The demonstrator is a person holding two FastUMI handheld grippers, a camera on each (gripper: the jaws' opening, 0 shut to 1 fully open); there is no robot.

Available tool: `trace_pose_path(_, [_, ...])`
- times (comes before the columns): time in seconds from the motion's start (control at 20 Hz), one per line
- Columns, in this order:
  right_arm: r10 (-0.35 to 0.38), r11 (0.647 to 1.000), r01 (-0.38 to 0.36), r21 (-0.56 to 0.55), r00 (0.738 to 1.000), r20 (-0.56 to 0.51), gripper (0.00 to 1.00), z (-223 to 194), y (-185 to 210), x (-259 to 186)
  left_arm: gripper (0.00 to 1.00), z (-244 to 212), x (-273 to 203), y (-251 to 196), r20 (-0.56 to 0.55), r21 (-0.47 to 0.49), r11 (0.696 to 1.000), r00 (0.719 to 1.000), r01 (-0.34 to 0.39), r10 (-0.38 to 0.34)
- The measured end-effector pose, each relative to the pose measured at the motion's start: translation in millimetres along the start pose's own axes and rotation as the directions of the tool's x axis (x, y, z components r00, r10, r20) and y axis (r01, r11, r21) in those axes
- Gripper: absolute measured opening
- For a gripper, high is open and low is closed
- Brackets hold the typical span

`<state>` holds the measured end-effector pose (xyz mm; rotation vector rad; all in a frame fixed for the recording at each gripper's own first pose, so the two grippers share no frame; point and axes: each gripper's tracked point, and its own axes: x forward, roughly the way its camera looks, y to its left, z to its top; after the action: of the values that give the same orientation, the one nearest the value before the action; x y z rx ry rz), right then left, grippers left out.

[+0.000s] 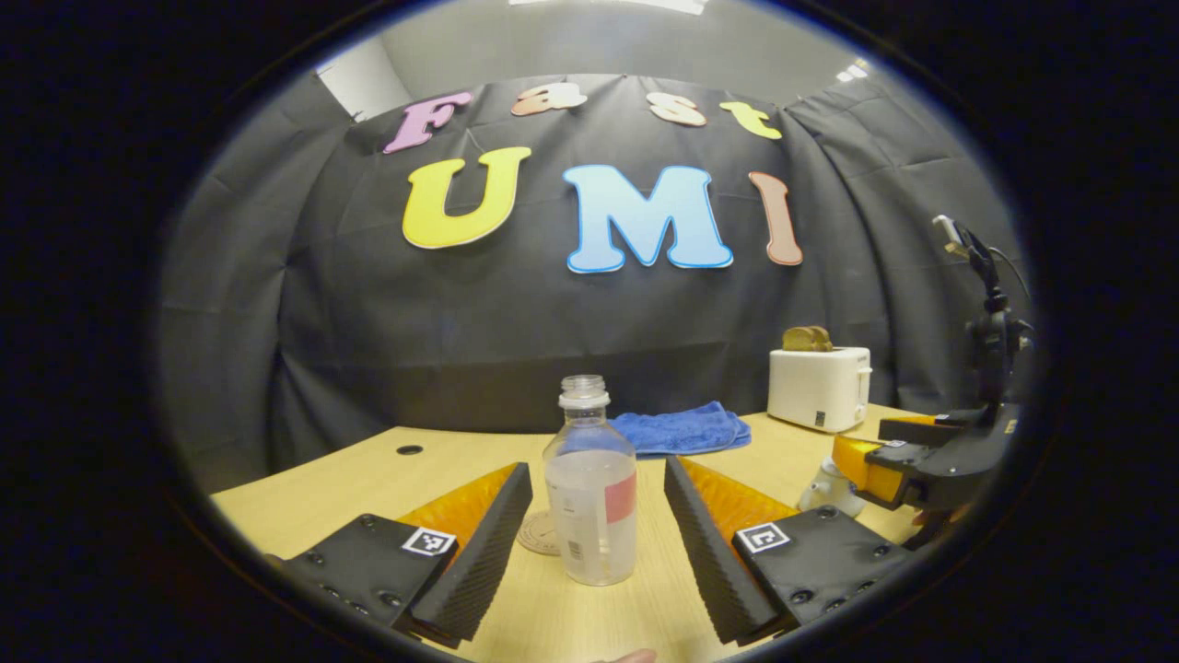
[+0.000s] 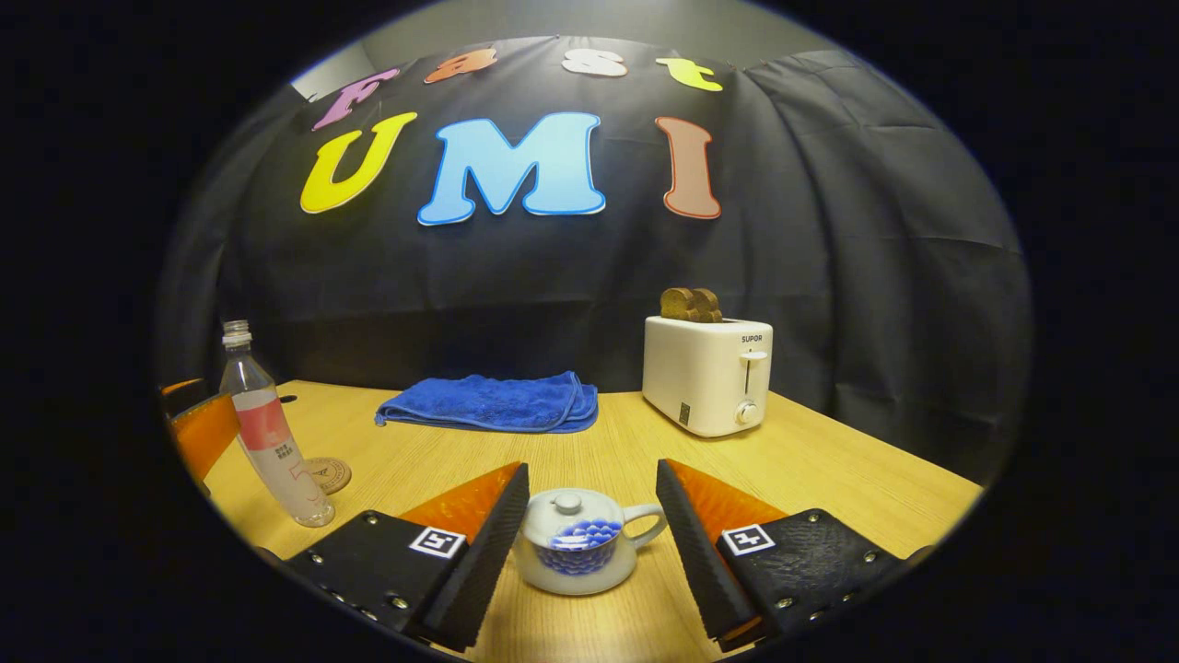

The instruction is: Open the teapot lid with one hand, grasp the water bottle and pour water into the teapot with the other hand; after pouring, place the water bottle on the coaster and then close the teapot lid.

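In the left gripper view we see the left gripper (image 1: 597, 516) spread wide, with the water bottle (image 1: 591, 488) standing upright between its fingers; neither finger touches it. The bottle is uncapped and partly filled. It stands on the wooden table (image 1: 368, 470), with the round coaster (image 1: 537, 532) just behind it to the left. At the right edge of this view we see the right gripper (image 1: 907, 460) over the teapot (image 1: 829, 488).

In the right gripper view we see the right gripper released as well, its fingers apart on either side of the teapot without contact. The lid (image 2: 566, 514) sits closed on the pot, and the handle points right. Farther back lie a folded blue towel (image 2: 493, 402) and a white toaster (image 2: 707, 373) holding toast (image 2: 691, 304). The bottle stands at the left, beside the coaster.
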<state>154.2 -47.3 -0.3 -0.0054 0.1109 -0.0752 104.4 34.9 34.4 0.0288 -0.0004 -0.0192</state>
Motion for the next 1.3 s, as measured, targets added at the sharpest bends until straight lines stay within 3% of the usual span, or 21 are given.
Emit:
trace_pose_path(0.1, [0.003,1.0,-0.003,-0.016,1.0,-0.007,0.77,-1,2,6,1.0,2,2,-1,0.002,0.0,1.0,1.0,0.008,-0.008])
trace_pose_path(0.15, [0.005,1.0,-0.005,-0.024,1.0,-0.018,0.58,-4,2,9,1.0,2,3,-1,0.003,0.0,1.0,1.0,0.007,-0.007])
trace_pose_path(0.25, [0.013,1.0,-0.013,-0.028,1.0,-0.019,0.46,-6,4,13,1.0,4,3,0,0.008,0.0,1.0,1.0,0.008,-0.008])
trace_pose_path(0.3, [0.022,0.999,-0.023,-0.03,0.999,-0.029,0.46,0,8,-2,1.0,5,2,1,0.011,0.001,1.0,1.0,0.007,-0.007])
trace_pose_path(0.35, [0.012,0.999,-0.013,-0.043,1.0,-0.026,0.21,-4,7,9,1.0,5,2,2,0.012,0.001,1.0,1.0,0.007,-0.007])
trace_pose_path(0.4, [0.016,0.998,-0.018,-0.059,1.0,-0.027,0.13,-5,6,13,1.0,5,2,2,0.012,-0.001,1.0,1.0,0.006,-0.006])
trace_pose_path(0.5, [0.024,0.997,-0.025,-0.069,0.999,-0.021,0.17,-5,6,14,1.0,5,1,4,0.008,-0.012,1.0,1.0,0.005,-0.005])
trace_pose_path(0.6, [0.013,0.999,-0.015,-0.052,1.0,-0.024,0.02,-4,5,14,1.0,2,1,6,0.002,-0.019,1.0,1.0,-0.001,0.001])
trace_pose_path(1.3, [0.06,0.996,-0.056,-0.072,0.997,0.053,0.02,18,13,0,0.99,-23,40,10,-0.037,0.029,0.999,0.999,-0.021,0.022])
